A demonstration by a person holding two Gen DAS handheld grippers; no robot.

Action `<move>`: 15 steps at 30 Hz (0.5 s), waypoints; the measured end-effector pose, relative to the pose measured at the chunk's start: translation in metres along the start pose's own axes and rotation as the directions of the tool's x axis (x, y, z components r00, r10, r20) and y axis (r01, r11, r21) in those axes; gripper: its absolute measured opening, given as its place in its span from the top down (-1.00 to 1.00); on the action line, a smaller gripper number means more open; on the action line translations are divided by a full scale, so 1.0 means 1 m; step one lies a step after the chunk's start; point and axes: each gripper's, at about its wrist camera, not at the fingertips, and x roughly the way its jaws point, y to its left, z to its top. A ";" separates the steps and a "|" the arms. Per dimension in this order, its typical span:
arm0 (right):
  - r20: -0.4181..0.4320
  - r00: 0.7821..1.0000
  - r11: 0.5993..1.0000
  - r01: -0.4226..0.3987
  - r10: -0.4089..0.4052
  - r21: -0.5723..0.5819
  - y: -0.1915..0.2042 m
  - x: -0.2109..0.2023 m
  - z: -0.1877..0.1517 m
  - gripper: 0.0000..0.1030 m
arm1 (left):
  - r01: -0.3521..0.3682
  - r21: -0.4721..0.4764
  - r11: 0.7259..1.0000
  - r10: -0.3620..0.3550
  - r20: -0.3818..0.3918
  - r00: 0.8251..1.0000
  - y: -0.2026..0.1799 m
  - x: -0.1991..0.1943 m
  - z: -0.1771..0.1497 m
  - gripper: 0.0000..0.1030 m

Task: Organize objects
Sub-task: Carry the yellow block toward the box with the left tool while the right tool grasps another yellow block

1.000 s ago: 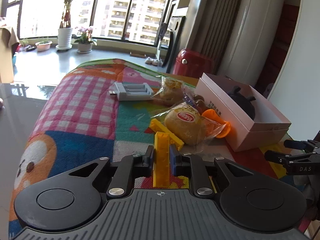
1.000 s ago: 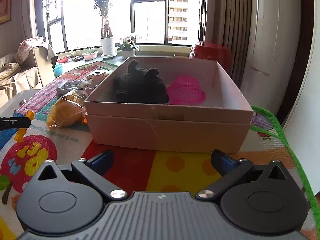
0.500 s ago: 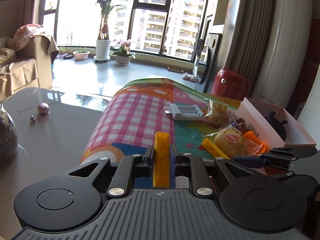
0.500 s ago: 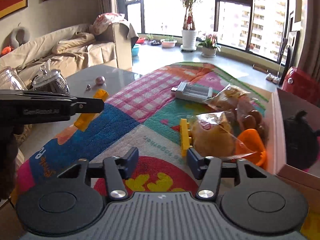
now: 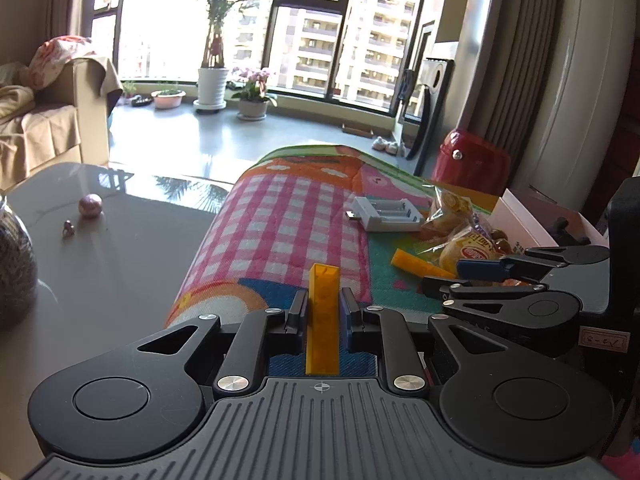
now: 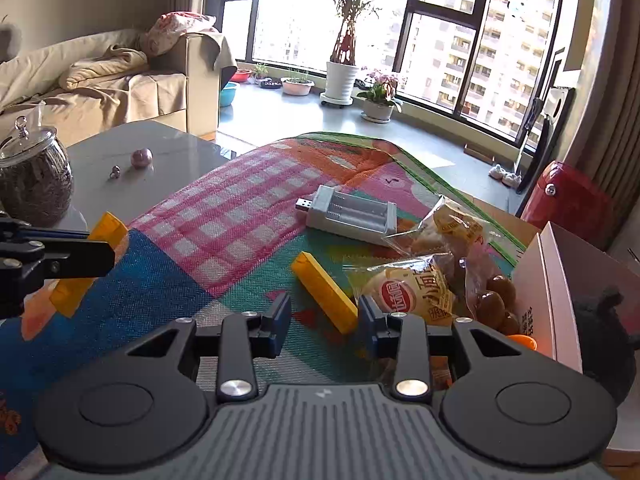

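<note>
Two yellow bars matter here: one (image 5: pixel 322 312) is being pinched upright in the left fingers (image 5: pixel 347 312), the other (image 6: pixel 324 291) is lying on the mat (image 6: pixel 224 248), slanting away to the left. The right fingers (image 6: pixel 280 322) are closing around its near end, not yet pressing; the right gripper (image 6: pixel 323 326) is nearer.

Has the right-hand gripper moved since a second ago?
Yes. The right gripper swung away from the pink box, which filled its view, leftward to the yellow block on the mat. Its jaws are closing around that block.
</note>
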 end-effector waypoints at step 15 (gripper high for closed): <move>-0.028 0.999 0.998 -0.044 0.045 0.043 -0.005 0.020 0.012 0.16 | -0.030 0.028 0.999 0.031 -0.011 0.999 -0.002 -0.002 -0.001 0.63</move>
